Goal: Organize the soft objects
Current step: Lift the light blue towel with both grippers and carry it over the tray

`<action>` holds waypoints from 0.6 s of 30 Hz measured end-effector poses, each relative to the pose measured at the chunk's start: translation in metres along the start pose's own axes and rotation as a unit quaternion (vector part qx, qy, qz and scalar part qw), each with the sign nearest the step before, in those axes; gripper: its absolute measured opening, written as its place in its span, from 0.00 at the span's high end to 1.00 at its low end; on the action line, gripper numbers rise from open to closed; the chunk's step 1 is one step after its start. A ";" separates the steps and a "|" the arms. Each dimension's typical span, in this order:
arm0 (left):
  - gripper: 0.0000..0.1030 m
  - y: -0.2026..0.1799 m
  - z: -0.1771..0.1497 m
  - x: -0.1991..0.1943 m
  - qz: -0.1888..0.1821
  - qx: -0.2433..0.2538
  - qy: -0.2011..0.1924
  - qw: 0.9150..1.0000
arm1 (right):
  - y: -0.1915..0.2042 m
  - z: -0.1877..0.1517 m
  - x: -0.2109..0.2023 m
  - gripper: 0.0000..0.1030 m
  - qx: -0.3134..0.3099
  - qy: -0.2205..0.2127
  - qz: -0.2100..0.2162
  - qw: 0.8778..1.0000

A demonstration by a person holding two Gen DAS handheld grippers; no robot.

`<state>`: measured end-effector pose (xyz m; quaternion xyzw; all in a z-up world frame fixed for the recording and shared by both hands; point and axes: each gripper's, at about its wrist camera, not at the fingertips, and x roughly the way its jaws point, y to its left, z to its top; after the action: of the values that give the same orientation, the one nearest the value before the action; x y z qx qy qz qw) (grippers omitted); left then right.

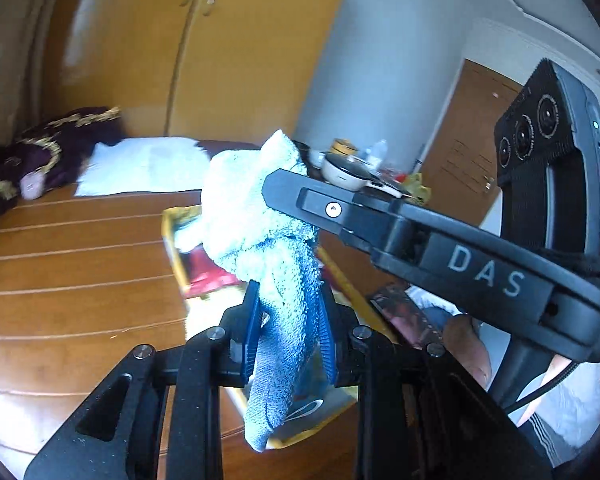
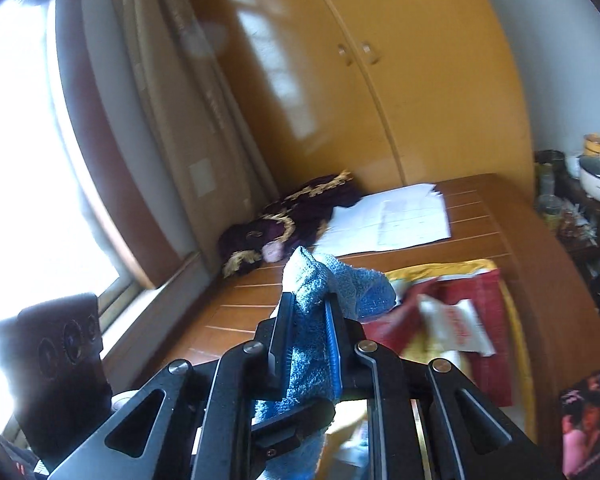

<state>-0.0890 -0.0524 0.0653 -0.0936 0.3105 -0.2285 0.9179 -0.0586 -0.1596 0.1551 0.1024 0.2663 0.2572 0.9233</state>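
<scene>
Left hand-held gripper [image 1: 288, 336] is what I see nearest in its own view: its blue-padded fingers [image 1: 250, 332] are clamped on the light blue terry-cloth towel [image 1: 256, 216], which bunches up toward twelve o'clock and hangs in a tail toward six. Crossing in from three o'clock, the right hand-held gripper [image 1: 284, 190] meets the upper bunch of that same cloth; I cannot tell from this view how its jaws stand.

From the right wrist view, the right hand-held gripper [image 2: 306, 332] is pinched shut on the towel [image 2: 340, 284], the fabric squeezed between both pads and spilling out above and below. So the cloth is held in the air between my two tools, over the brown slatted wooden bed [image 1: 80, 264].

Beneath it on the bed lies a yellow-edged red woven bag [image 2: 488, 312]. Farther off, toward eleven o'clock, a white folded sheet [image 1: 144, 166] lies flat beside a dark purple cloth with gold trim [image 1: 52, 148]. Behind them stands a tall yellow-orange wooden wardrobe [image 1: 236, 48]. At two o'clock, a white rice cooker [image 2: 598, 180] sits among clutter.
</scene>
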 end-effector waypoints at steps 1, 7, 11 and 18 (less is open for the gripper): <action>0.78 -0.006 0.001 0.006 -0.007 0.006 0.003 1.000 | -0.006 -0.001 -0.003 0.85 0.004 -0.002 -0.013 1.000; 0.78 -0.006 -0.008 0.051 -0.003 0.005 0.052 0.999 | -0.043 -0.017 0.017 0.85 0.030 0.024 -0.069 0.997; 0.78 0.001 -0.013 0.062 -0.001 -0.004 0.069 0.998 | -0.058 -0.024 0.031 0.85 0.049 0.033 -0.075 0.995; 0.78 0.003 -0.019 0.057 -0.010 -0.007 0.068 0.998 | -0.054 -0.026 0.030 0.82 0.044 0.031 -0.123 0.991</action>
<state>-0.0594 -0.0776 0.0196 -0.0876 0.3728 -0.2411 0.8918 -0.0278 -0.1880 0.1027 0.1012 0.3163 0.1324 0.9339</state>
